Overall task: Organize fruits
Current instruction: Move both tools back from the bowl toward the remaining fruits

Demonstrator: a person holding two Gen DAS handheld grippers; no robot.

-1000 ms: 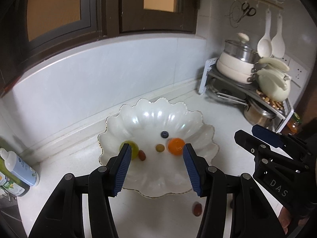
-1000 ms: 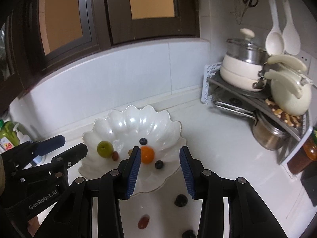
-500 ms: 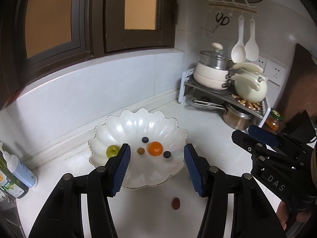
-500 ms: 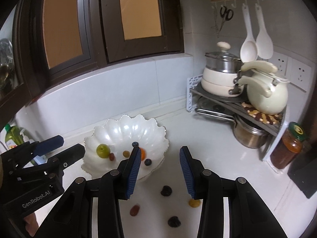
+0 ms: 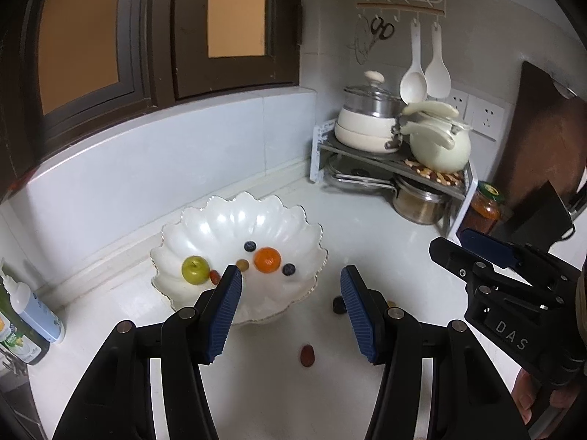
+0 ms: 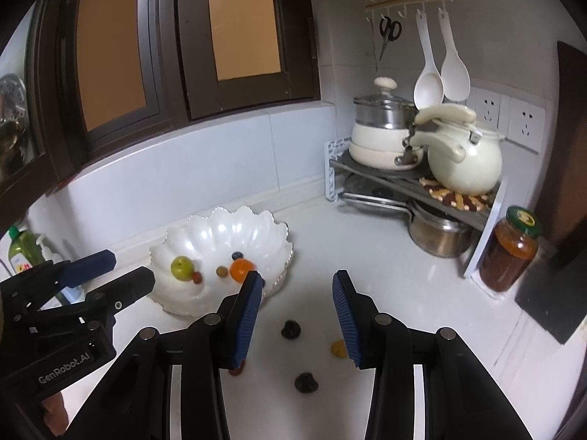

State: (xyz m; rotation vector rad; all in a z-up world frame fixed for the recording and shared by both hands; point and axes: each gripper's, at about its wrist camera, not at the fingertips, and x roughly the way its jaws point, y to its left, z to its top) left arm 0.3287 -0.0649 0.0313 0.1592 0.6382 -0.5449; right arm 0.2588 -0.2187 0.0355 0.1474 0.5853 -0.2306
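Observation:
A white scalloped bowl (image 5: 234, 220) (image 6: 223, 231) on the white counter holds a green apple (image 5: 195, 270) (image 6: 182, 267), an orange (image 5: 268, 259) (image 6: 241, 268), blueberries (image 5: 250, 246) and small grapes. On the counter in front lie a red grape (image 5: 307, 355), two dark fruits (image 6: 291, 329) (image 6: 306, 382) and a small yellow fruit (image 6: 337, 349). My left gripper (image 5: 290, 308) is open and empty, above the bowl's near rim. My right gripper (image 6: 297, 311) is open and empty, above the loose fruits.
A corner rack (image 6: 411, 183) with pots and a cream kettle (image 6: 462, 157) stands at the back right, with a jar (image 6: 511, 249) beside it. Bottles (image 5: 25, 322) stand at the left edge. Ladles and scissors hang on the wall.
Both grippers have pulled back and up from the bowl, so the bowl looks smaller and the loose fruits on the counter have come into view. Both stay open.

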